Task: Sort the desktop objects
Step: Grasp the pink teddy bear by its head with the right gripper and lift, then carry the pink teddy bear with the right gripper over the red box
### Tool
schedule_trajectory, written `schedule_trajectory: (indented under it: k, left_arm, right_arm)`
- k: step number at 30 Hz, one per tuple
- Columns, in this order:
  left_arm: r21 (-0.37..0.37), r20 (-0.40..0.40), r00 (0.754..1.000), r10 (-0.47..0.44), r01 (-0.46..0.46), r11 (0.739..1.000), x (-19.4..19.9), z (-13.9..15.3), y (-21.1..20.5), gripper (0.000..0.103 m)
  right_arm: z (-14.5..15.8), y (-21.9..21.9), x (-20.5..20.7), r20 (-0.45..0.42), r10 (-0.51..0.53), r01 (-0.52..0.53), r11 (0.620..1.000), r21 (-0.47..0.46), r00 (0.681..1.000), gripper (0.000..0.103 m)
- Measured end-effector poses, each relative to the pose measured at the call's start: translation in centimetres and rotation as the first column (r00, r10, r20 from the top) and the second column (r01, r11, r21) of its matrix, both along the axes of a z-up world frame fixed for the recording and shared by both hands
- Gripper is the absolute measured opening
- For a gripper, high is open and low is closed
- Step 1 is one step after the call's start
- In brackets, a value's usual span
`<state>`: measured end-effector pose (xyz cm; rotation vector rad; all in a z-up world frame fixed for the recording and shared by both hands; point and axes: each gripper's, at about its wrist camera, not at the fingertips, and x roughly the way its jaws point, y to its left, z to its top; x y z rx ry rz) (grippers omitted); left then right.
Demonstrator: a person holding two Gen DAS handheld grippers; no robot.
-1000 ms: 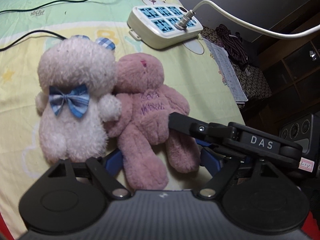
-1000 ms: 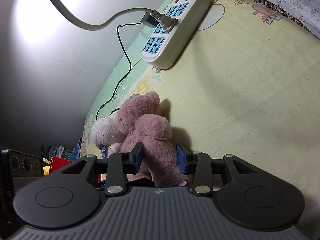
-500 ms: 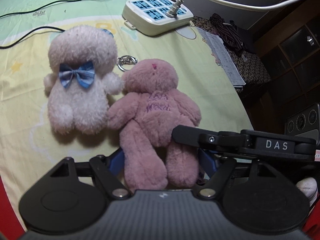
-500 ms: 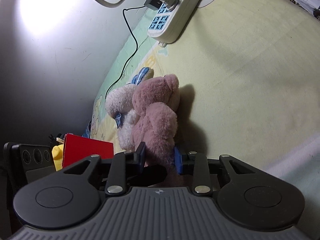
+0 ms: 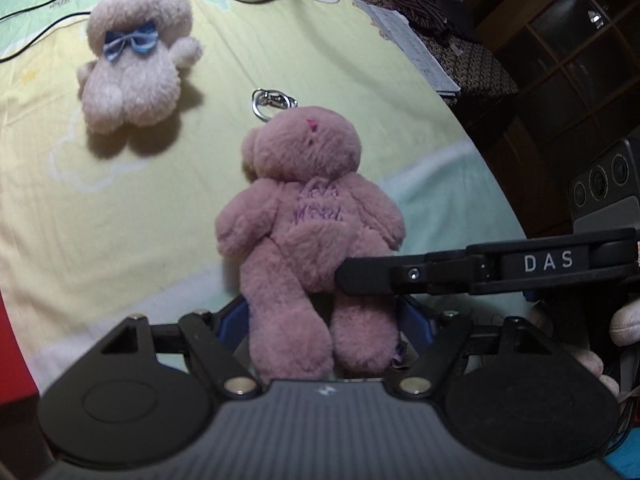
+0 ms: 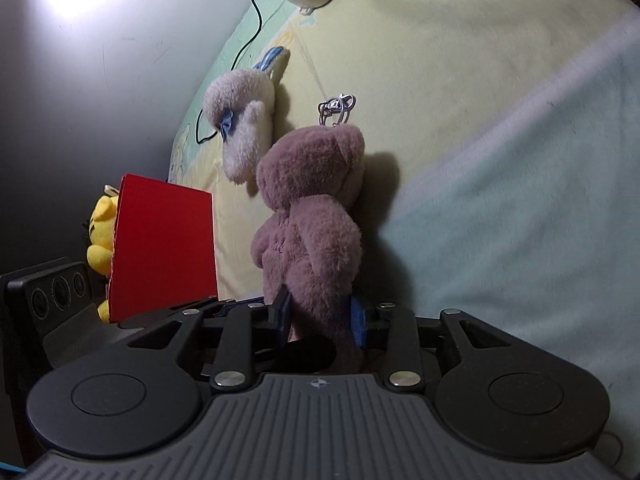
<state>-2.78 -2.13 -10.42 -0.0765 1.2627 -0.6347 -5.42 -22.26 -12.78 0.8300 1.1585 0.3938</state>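
Pink bear (image 5: 308,216) fills the middle of both my wrist views, lying on the yellow and pale green blanket (image 5: 120,208) with its legs toward me and its head away. My right claw (image 6: 320,318) is clamped on one of its legs, the blue pads pressing into the plush from both sides. My left claw (image 5: 322,322) has its fingers spread either side of both legs; I judge it open and not pinching, though I cannot tell whether the pads brush the fur. The bear's long axis runs straight out ahead of the left claw, feet nearest, head and metal keyring (image 5: 272,102) farthest. From the right claw it appears side-on, body stretching up and away. What could go wrong, I judge: soft plush held by one limb may slide out of the pads, or the body may swing and twist if I lift. The keyring could drag or snag on the blanket. My two claws sit very close, one crossing in front of the other, so they could knock together. The white bear (image 5: 136,64) with a blue bow lies well ahead and left of the left claw, apart from the pink one. A red box (image 6: 164,248) stands left of the right claw.
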Motion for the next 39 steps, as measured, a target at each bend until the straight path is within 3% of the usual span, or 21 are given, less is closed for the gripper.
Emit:
schedule_trajectory:
  k: [7,8,16,25,32,39]
  left_arm:
    - [-0.003,-0.007,1.000,0.021,-0.021,1.000,-1.1,0.1,1.3,0.080]
    - [0.004,0.003,1.000,0.028,-0.028,1.000,-1.1,0.2,1.5,0.081]
    - [0.051,0.131,0.991,0.013,-0.020,0.998,0.0,1.6,0.4,0.084]
    - [0.025,0.080,0.997,-0.018,0.016,1.000,0.8,-0.2,-0.9,0.087]
    - [0.010,0.078,0.997,-0.015,0.014,1.000,0.3,-0.2,-1.0,0.088]
    - [-0.001,0.112,0.993,-0.047,0.047,0.999,-1.1,1.0,-1.4,0.088]
  right_arm:
    - [0.3,0.0,-1.4,-0.003,-0.052,0.052,0.999,-0.006,0.999,0.039]
    - [0.6,-0.1,-1.5,0.004,-0.063,0.063,0.998,-0.025,0.998,0.043]
    - [0.8,-0.8,-0.4,0.040,-0.131,0.132,0.991,-0.029,0.991,0.043]
    - [0.1,-0.4,1.3,0.003,-0.116,0.116,0.993,0.017,0.993,0.045]
    - [0.8,0.3,1.1,0.013,-0.068,0.068,0.997,0.026,0.998,0.037]
    - [2.2,0.1,-0.9,0.049,-0.083,0.083,0.997,0.002,0.995,0.036]
